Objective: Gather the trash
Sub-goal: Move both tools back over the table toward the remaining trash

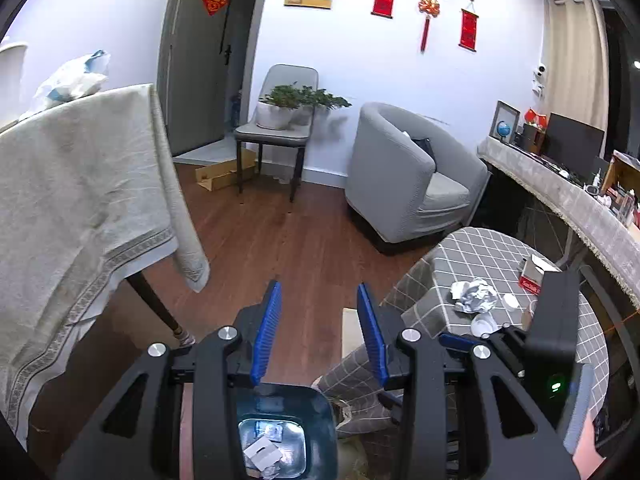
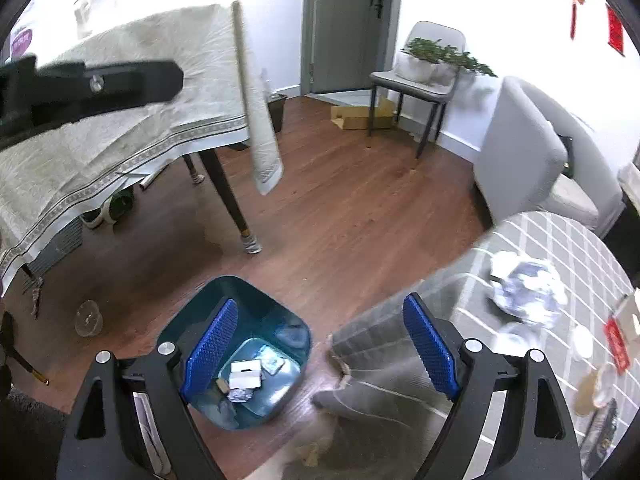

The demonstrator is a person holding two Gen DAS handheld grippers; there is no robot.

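Both hand-held grippers, left (image 1: 318,330) and right (image 2: 320,346), stand apart and empty above the teal trash bin (image 2: 256,308); crumpled paper (image 2: 528,292) lies mid-worktop (image 2: 580,248).

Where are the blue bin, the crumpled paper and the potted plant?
Blue bin (image 2: 240,304): right wrist view, on its far inside wall.
Crumpled paper (image 1: 476,294): left wrist view, middle of the wad.
Potted plant (image 1: 276,116): left wrist view, on its white pot.

Bin (image 2: 244,316) on the floor (image 2: 352,216) between the cloth-covered dining table (image 2: 120,128) at left and the small checked table (image 2: 560,248) at right, boxes and scraps (image 2: 246,380) in the bin, crumpled paper (image 2: 528,292) on the small table near its left edge, armchair (image 1: 400,172) behind it, plants (image 1: 296,100) on the chair (image 1: 276,136) by the far wall
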